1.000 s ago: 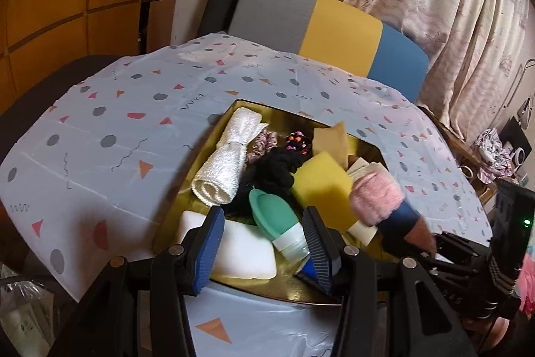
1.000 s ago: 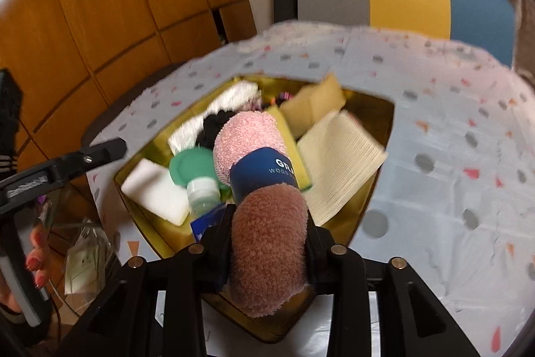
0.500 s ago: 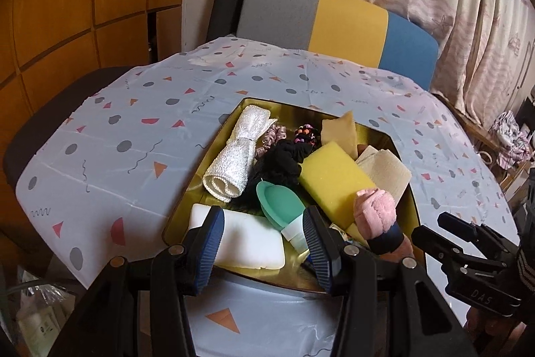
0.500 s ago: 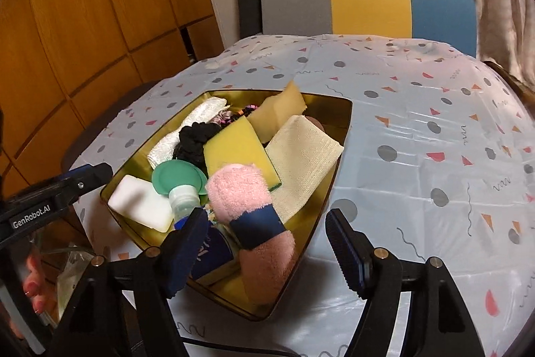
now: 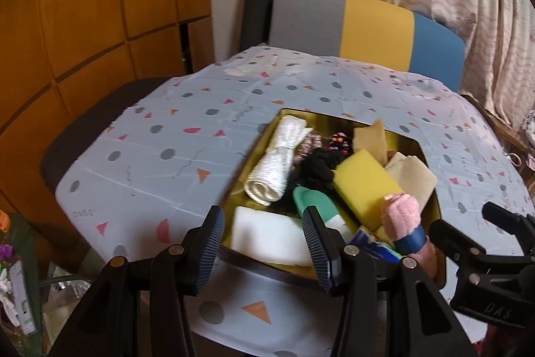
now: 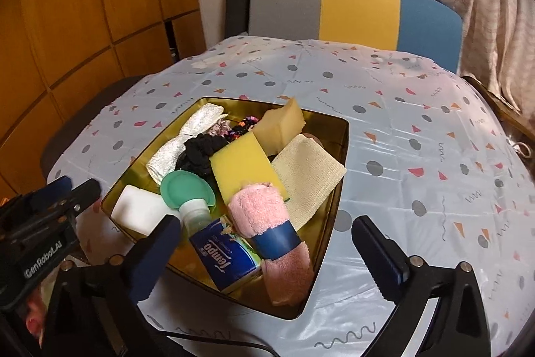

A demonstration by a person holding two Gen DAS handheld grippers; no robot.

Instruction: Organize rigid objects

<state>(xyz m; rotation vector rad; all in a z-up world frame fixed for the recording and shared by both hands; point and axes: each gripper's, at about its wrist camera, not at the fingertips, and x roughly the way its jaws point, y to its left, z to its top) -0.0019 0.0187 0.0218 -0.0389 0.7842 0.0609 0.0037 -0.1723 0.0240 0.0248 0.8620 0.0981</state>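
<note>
Right tongs [image 6: 267, 253] opening wide, nothing between the pads, hovering over the near corner of the gold tray [image 6: 337, 169]; the pink rolled towel [image 6: 271, 230] with its blue band lies in that corner, free of the tongs, leaning on the tissue pack [image 6: 227, 253]. Left tongs [image 5: 264, 243] partly apart, empty, poised above the tray's near-left edge over the white block [image 5: 267, 236]; no contact seen. Tray sits on the surface under a patterned cloth [image 6: 401, 109] and is packed: white rolled cloth [image 6: 180, 139], black scrunchie [image 6: 200, 153], yellow sponge [image 6: 244, 166], tan sponge [image 6: 281, 122], beige cloth [image 6: 307, 176], green-capped bottle [image 6: 190, 199]. Step looks like release just done, towel deposited; cloth outside the tray shows no loose items, so the task seems near its end or between picks. Next move probably calls for clearing the tongs up and away from the tray without snagging the towel, or lining up on another item; bottle and white block are the rigid-looking candidates. Readable text: "Tempo" on the tissue pack, "GenRobot.AI" on the left tool body in the right view, "DAS" on the right tool body in the left view; towel band lettering not legible.
</note>
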